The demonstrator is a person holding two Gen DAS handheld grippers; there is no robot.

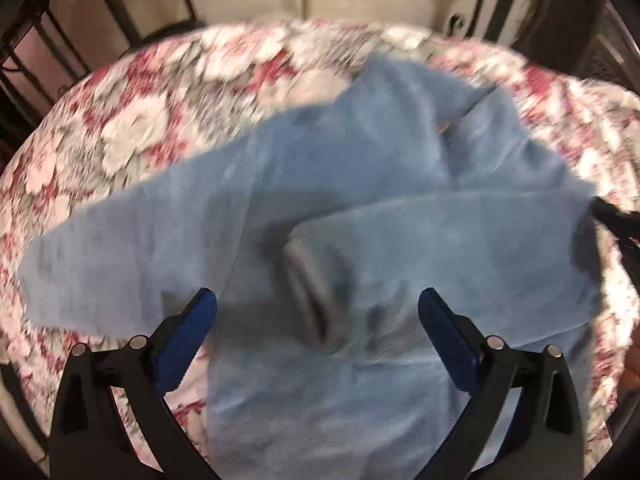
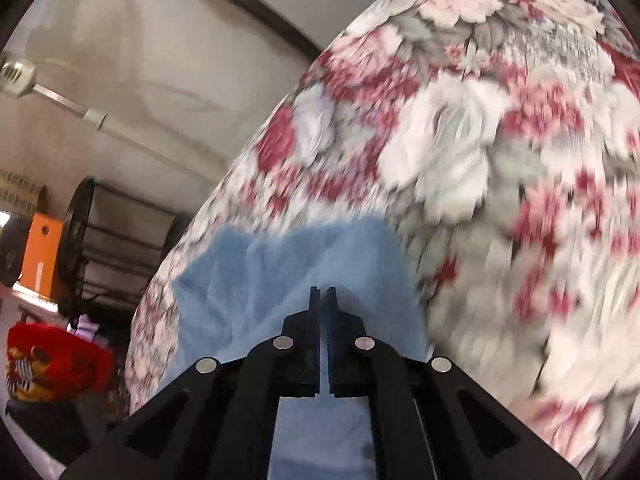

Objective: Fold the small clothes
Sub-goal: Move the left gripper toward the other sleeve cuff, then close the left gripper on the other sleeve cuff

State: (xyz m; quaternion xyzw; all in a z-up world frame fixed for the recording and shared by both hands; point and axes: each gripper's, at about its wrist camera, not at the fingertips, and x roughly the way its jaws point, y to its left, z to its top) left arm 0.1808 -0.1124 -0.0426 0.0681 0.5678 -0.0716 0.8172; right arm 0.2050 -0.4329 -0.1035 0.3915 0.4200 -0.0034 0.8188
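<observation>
Judging from how the cloth lay, the folding was only partly under way. The blue garment [image 1: 360, 184], a small long-sleeved top by the look of it, lay on the floral-covered surface [image 1: 132, 112] with one sleeve [image 1: 104, 256] stretched flat toward the left of the left wrist view and the opposite side already drawn across the body in a loose diagonal overlap. A dark grey band [image 1: 308, 292], probably the neckline, sat rumpled near the middle. No neat rectangle had formed: the outstretched sleeve remained to be brought in, and the body had yet to be doubled over.

The left gripper [image 1: 318, 300] hovered above the garment with its blue-padded fingers [image 1: 200, 312] well apart, straddling the neckline area with the fabric beneath them; nothing was pinched, and blur hid whether the tips touched the cloth.

In the right wrist view the right gripper [image 2: 323, 292] had its fingers brought together, almost no gap showing between the pads. Blue fabric [image 2: 256, 280] fanned out beyond and beneath the tips, with creases running toward them, which suggested a thin edge was caught there, though the pinch itself could not be made out.
</observation>
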